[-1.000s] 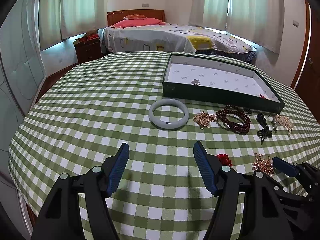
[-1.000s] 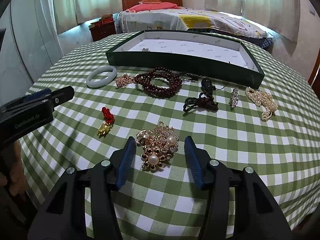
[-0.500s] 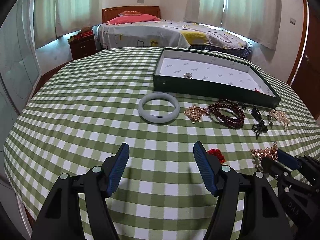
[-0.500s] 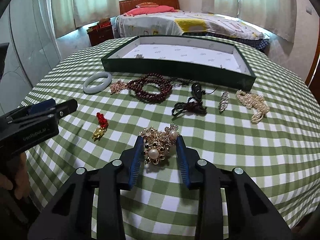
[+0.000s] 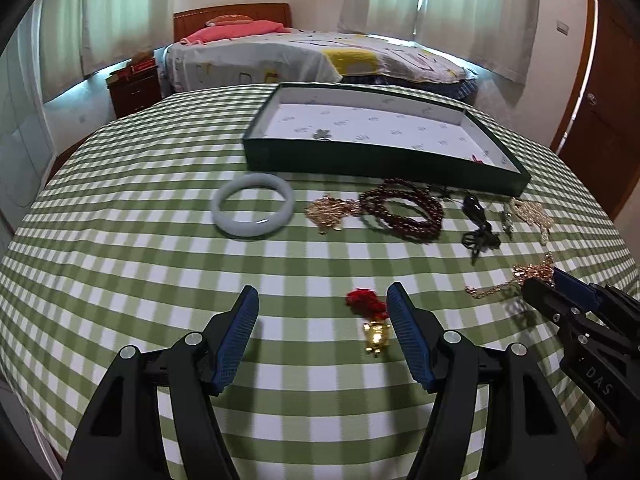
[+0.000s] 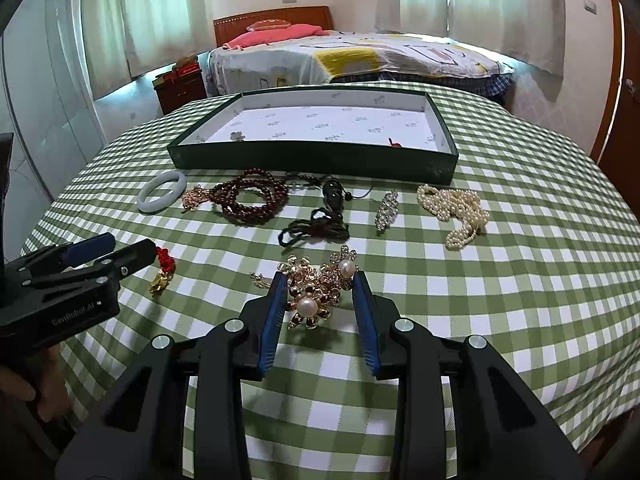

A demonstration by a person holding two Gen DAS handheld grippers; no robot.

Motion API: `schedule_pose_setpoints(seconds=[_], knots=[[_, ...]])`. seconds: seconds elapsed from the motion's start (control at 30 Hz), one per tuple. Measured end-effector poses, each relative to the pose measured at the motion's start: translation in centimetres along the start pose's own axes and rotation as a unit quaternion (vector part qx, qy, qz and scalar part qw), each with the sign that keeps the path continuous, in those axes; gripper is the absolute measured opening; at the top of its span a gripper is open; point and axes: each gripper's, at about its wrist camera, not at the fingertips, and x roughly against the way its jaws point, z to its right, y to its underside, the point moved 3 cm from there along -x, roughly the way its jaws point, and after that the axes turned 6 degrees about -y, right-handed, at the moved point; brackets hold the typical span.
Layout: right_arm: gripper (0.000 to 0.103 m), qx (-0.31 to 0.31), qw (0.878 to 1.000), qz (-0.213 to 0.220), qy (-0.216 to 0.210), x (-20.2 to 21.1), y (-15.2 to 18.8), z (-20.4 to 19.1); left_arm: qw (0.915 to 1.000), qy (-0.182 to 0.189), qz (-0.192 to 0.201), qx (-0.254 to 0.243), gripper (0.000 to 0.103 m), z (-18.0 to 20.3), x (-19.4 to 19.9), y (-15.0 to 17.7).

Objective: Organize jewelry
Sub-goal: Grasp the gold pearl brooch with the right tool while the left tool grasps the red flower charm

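Observation:
My right gripper (image 6: 320, 286) is shut on a gold flower brooch with pearls (image 6: 316, 294) and holds it just above the checked cloth; its chain trails left. My left gripper (image 5: 322, 300) is open, low over the cloth, with a red and gold charm (image 5: 370, 316) beside its right finger. The green tray (image 6: 312, 156) with a white lining stands at the back and holds a small silver clover and a small red piece. The right gripper also shows in the left wrist view (image 5: 544, 284).
Between the grippers and the tray lie a pale jade bangle (image 5: 253, 210), a gold chain piece (image 5: 328, 216), dark red beads (image 6: 254, 202), a black cord pendant (image 6: 320, 220), a silver clip (image 6: 387, 210) and a pearl strand (image 6: 454, 212). A bed stands behind the table.
My right gripper closed on the pearl brooch and lifted it slightly. My left gripper moved forward and right, bringing the red and gold charm beside its right finger.

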Motion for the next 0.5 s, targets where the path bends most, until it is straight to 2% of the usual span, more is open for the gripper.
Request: schedule_pose_setpoints(seconds=[0.07, 0.13, 0.27, 0.4, 0.5], knots=[[0.033, -0.002, 1.000, 0.000, -0.003, -0.1, 0.0, 0.1, 1.0000, 0.001, -0.001, -0.007, 0.065, 0.6, -0.2, 0.0], [0.033, -0.004, 1.000, -0.001, -0.005, -0.2, 0.1, 0.2, 0.9999, 0.003, -0.005, -0.014, 0.060, 1.0, -0.5, 0.0], [0.033, -0.009, 1.000, -0.004, -0.009, -0.4, 0.2, 0.4, 0.9996, 0.009, -0.021, -0.018, 0.039, 1.3, -1.3, 0.2], [0.033, -0.012, 1.000, -0.005, -0.011, -0.5, 0.2, 0.6, 0.9994, 0.014, -0.018, -0.025, 0.023, 1.4, -1.3, 0.2], [0.033, -0.012, 1.000, -0.006, -0.012, -0.6, 0.3, 0.6, 0.9993, 0.017, -0.017, -0.030, 0.018, 1.6, -1.3, 0.2]])
